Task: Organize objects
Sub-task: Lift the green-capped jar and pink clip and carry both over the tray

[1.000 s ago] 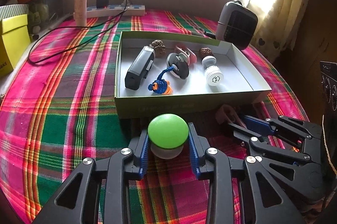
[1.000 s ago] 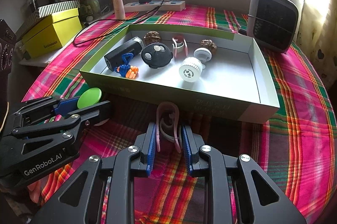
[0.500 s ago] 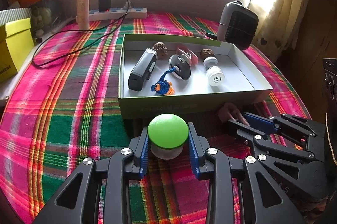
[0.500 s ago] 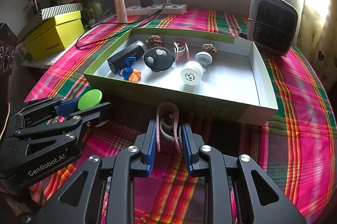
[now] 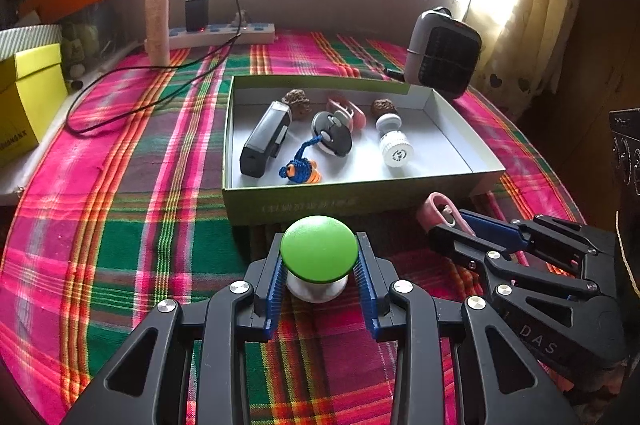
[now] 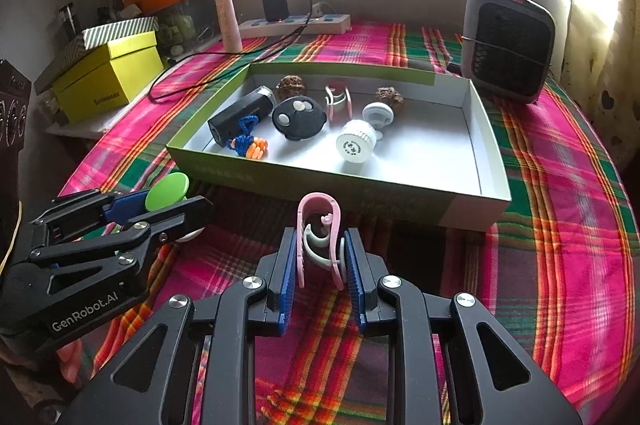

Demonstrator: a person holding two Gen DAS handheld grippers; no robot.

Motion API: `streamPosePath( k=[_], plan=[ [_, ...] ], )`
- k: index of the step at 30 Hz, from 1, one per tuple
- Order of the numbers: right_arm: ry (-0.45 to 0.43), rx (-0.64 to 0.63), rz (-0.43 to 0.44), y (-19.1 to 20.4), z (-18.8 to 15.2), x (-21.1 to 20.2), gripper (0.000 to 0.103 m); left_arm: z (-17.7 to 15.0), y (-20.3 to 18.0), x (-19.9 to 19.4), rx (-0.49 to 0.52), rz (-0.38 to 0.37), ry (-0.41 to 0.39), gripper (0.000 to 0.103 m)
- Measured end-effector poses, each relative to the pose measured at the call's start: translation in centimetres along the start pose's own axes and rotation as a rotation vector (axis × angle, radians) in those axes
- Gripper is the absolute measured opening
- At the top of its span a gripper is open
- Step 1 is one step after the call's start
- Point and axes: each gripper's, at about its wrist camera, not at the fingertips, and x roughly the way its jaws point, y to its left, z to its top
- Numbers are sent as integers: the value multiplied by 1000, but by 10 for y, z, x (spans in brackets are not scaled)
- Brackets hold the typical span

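Round green-capped knob with a white base [image 5: 319, 250], lower centre of the left wrist view: pinched between the blue ribbed pads of the left gripper [image 5: 320, 275], pads on the white base, cap above them. Pink plastic clip with a white inner hook [image 6: 320, 237], lower centre of the right wrist view: squeezed between the pads of the right gripper [image 6: 321, 265], jaws pressed in as tight as they go. Both items are outside the box, just short of its near wall, over the pink-and-green plaid cloth [image 6: 560, 225].

Shallow green cardboard box with white inside [image 5: 340, 203], mid frame: holds a black rectangular torch [image 5: 264, 141], a black round fob with buttons [image 6: 298, 119], a blue-and-orange cord toy [image 5: 300, 171], a white ribbed cap piece [image 6: 356, 145], a second pink clip [image 6: 338, 99] and two brown knobbly seeds [image 6: 291, 86] at the back. Right half of the floor is bare.

Risks, as I judge them: the knob is gripped low on a rounded base, so it could pop out during the lift. The clip is thin and springy, so it may twist or flick free on release. The grippers sit close side by side and could bump while clearing the near wall. Dropping on the crowded left side would knock the items already there.
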Motion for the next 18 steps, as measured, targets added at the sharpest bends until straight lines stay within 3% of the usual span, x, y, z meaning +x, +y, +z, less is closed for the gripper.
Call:
streamPosePath(
  k=[18],
  plan=[
    [-47,14,-8,-13,11,-19,24,19,-10,-10,10,-9,-33,30]
  ],
)
